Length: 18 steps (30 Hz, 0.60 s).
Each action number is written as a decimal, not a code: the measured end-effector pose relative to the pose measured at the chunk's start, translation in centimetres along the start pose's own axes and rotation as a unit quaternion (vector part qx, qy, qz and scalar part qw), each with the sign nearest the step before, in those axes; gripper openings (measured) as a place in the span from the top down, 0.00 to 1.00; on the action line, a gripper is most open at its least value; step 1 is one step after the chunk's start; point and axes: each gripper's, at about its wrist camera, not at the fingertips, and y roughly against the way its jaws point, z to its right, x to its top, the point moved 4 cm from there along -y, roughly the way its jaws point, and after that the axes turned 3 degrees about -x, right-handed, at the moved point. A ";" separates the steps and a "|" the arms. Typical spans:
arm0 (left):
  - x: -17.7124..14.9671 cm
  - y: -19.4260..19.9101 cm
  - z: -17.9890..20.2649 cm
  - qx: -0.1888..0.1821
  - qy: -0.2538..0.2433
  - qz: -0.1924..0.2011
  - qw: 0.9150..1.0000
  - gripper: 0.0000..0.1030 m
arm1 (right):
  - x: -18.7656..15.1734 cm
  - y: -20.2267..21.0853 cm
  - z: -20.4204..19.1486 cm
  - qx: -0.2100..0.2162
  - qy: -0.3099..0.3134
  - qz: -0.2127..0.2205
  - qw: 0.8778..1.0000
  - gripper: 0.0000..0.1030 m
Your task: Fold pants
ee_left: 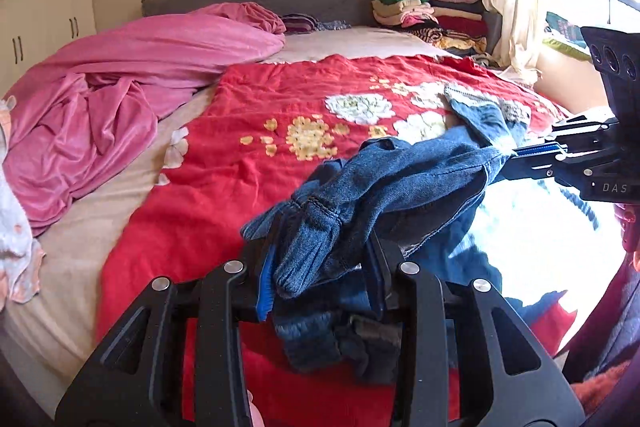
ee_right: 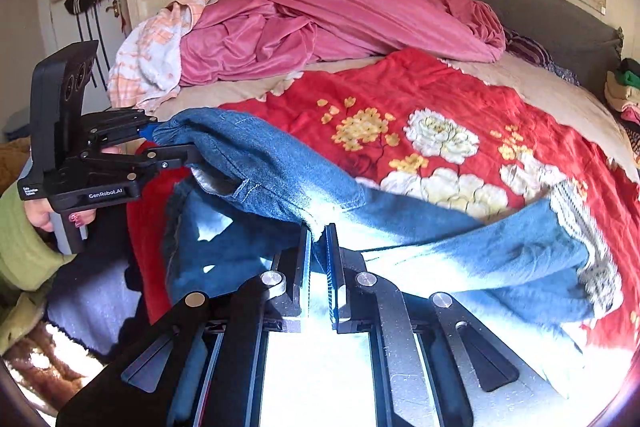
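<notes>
The left gripper (ee_left: 320, 267) stands partly open, its jaws clamped round a thick bunched wad of the jeans (ee_left: 384, 183); the denim fills the gap between the fingers and hangs down below them; the right gripper (ee_right: 319, 251) is nearly closed, pinching a thin fold of the same jeans (ee_right: 280, 171) between its pads; from the left wrist view the right gripper (ee_left: 516, 153) shows at the right, gripping the cloth's far end, and from the right wrist view the left gripper (ee_right: 160, 143) shows at the left, gripping the other end; a hand (ee_right: 44, 215) in a green sleeve (ee_right: 20, 239) holds its handle. The jeans hang stretched between the two grippers, lifted above a red floral blanket (ee_left: 248, 167) on the bed (ee_left: 72, 255); one leg trails to the right across the blanket, its pale patterned cuff (ee_right: 580, 223) resting on the red cloth; strong sunlight washes out the lower denim; a pink duvet (ee_left: 120, 95) lies heaped well apart on the bed's far side.
</notes>
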 end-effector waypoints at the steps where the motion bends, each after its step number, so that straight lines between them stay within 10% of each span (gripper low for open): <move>1: -0.6 0.3 0.2 -0.002 -0.004 -0.004 1.000 0.71 | -0.9 0.1 -0.5 0.000 -0.004 -0.002 1.000 0.94; 18: -5.0 3.2 -1.2 -0.055 0.078 -0.091 0.991 0.57 | -7.6 -0.8 -4.2 0.035 -0.058 -0.040 0.997 0.89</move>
